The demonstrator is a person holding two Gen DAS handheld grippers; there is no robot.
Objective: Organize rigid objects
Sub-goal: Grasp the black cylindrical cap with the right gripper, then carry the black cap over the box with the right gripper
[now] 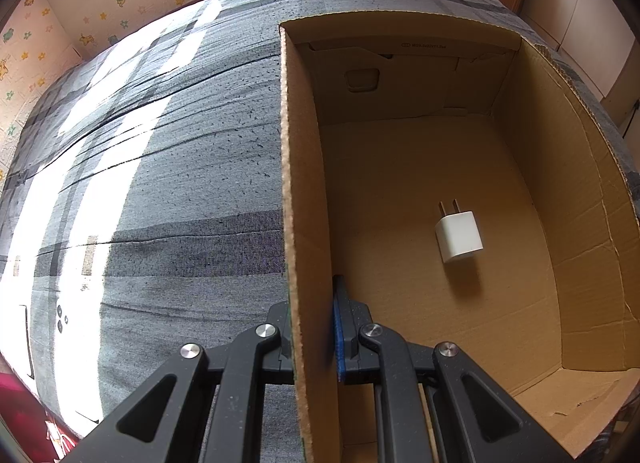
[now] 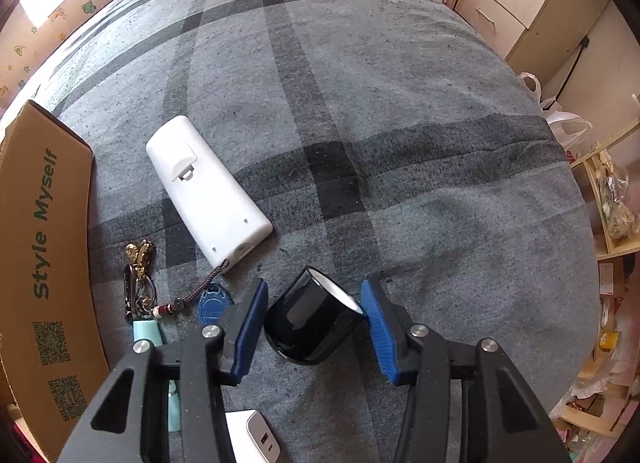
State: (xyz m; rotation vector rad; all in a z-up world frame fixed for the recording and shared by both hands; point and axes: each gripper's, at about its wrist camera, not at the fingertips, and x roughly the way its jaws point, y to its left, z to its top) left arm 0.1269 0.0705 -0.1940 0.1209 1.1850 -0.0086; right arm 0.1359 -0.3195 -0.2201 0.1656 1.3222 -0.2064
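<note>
The black cup (image 2: 310, 323) lies on its side on the bed (image 2: 400, 143), straight between the fingers of the right gripper (image 2: 314, 323), its open white mouth tilted up and to the right; the jaws are part closed around it, and whether the pads press it I cannot tell. The left gripper (image 1: 314, 339) is clamped on the near wall of the cardboard box (image 1: 304, 183); only its view shows the white charger (image 1: 459, 237) on the box floor, while only the right view shows the white remote (image 2: 208, 191) and keys (image 2: 140, 283) between cup and box.
</note>
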